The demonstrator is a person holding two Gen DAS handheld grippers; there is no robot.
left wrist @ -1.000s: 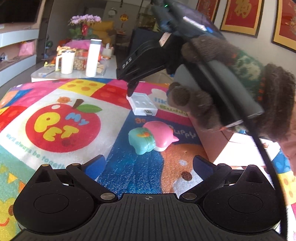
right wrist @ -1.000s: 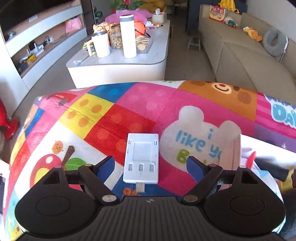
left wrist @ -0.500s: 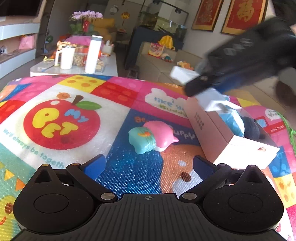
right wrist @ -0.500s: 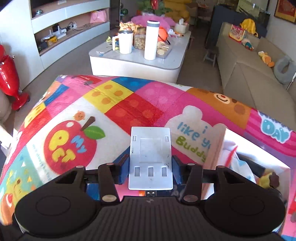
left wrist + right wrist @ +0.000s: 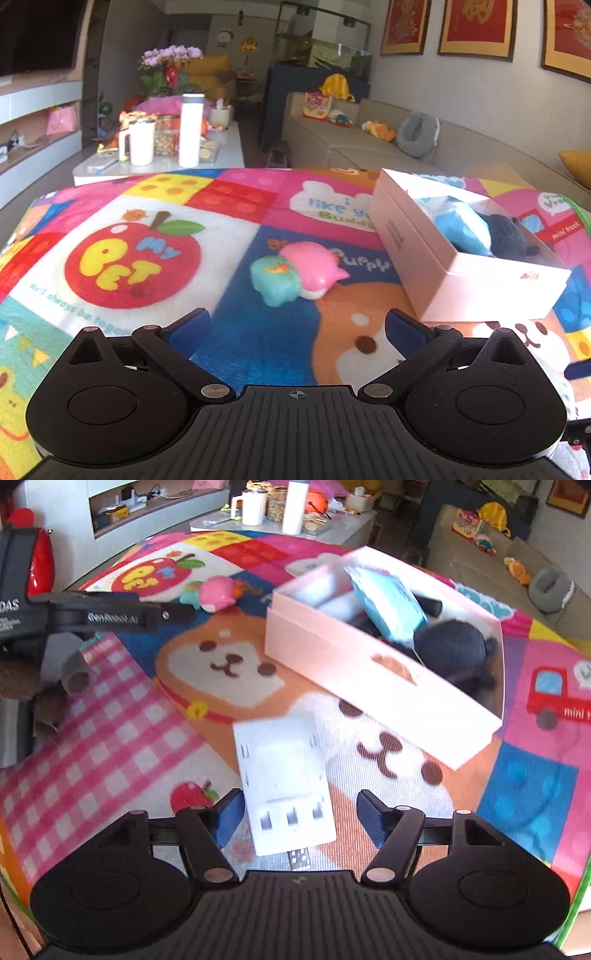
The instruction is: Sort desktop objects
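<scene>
A white USB charger block (image 5: 286, 788) sits between the fingers of my right gripper (image 5: 299, 818), whose jaws stand apart from its sides; it looks blurred and tilted. A pink open box (image 5: 369, 672) holding a blue packet (image 5: 388, 602) and a dark plush (image 5: 454, 646) lies ahead of it on the colourful mat. In the left wrist view the box (image 5: 436, 258) is at right. A pink and teal toy (image 5: 295, 273) lies ahead of my open, empty left gripper (image 5: 297, 332). The toy also shows in the right wrist view (image 5: 218, 592).
The left gripper's body (image 5: 74, 616) and a gloved hand reach in at the left of the right wrist view. Beyond the mat stands a white coffee table (image 5: 162, 166) with a mug and bottle. A sofa (image 5: 369, 140) is at the back right.
My right gripper took hold of the charger, carried it from the mat's far side to near the box, and its jaws have now opened. The left gripper stayed in place.
</scene>
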